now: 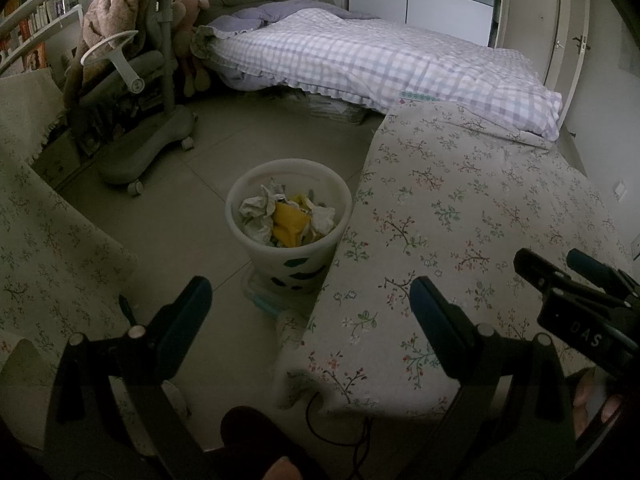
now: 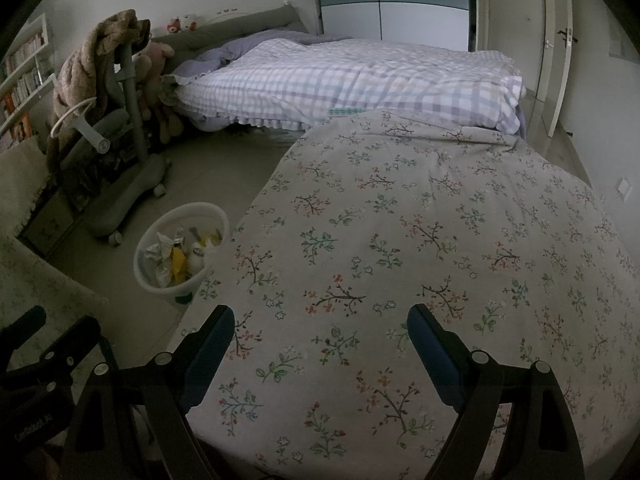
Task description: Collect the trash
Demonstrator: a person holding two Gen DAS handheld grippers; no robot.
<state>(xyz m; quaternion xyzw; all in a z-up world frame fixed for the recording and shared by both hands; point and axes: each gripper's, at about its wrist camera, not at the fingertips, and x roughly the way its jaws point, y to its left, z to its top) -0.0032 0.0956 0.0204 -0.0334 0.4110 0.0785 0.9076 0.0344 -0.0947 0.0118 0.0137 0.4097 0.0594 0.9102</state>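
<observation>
The white plastic waste bin [image 2: 160, 236] at left centre of the right wrist view loses its right rim and lower wall behind the floral-print cloth covering the table [image 2: 420, 240]. In the left wrist view the same cloth [image 1: 460, 220] hides the bin's [image 1: 256, 184] right side. What lies beneath the crumpled white and yellow paper [image 1: 286, 220] inside cannot be told. Titles on the white wall bookshelf [image 1: 36, 12], upper left, are too small to read, and the frame edge cuts it off.
</observation>
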